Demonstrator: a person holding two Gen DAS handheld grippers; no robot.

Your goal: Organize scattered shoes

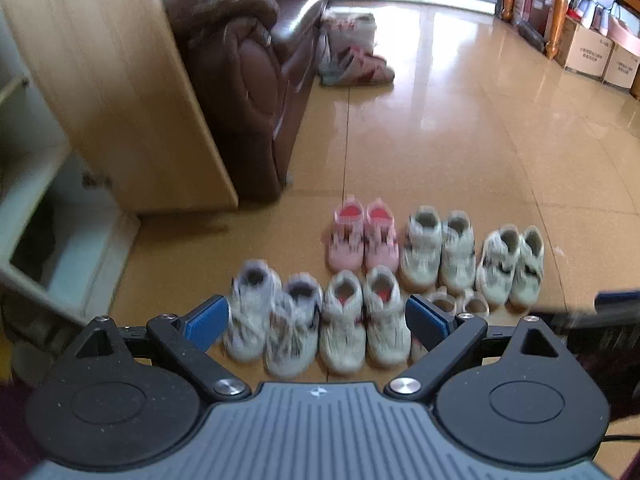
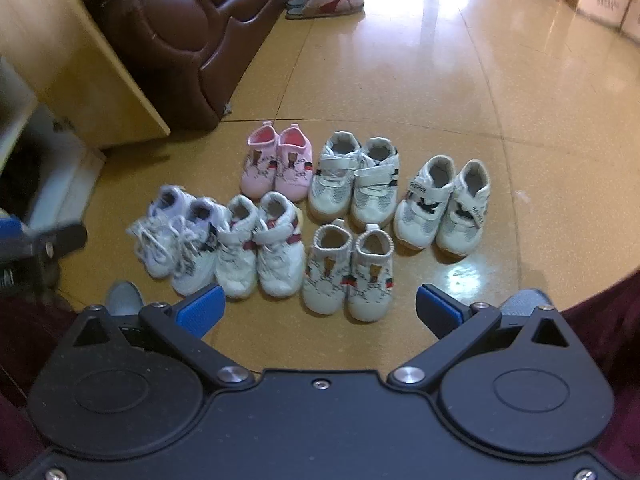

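- White lace-up pair (image 2: 176, 240) lies at the left of the near row on the tan floor tiles (image 2: 400, 92), its loose laces sprawled; it looks the least tidy of the six pairs.
- Next right, the white high-top pair with red-and-navy straps (image 2: 260, 248) touches it, toes toward the camera.
- Behind, the pink pair (image 2: 276, 168) starts the far row, just beside the grey-white strap pair (image 2: 354, 180); such pairing suggests the sorting is nearly finished.
- Knit cream pair (image 2: 348, 276) sits nearest, between the rows' right ends.
- Farthest right, the white strap sneakers (image 2: 442, 206) stand slightly apart.
- Left gripper (image 1: 316, 320) hovers above the near row, blue pads spread wide, holding nothing.
- Right gripper (image 2: 320, 308) hangs likewise, fingers well apart, touching no shoe.
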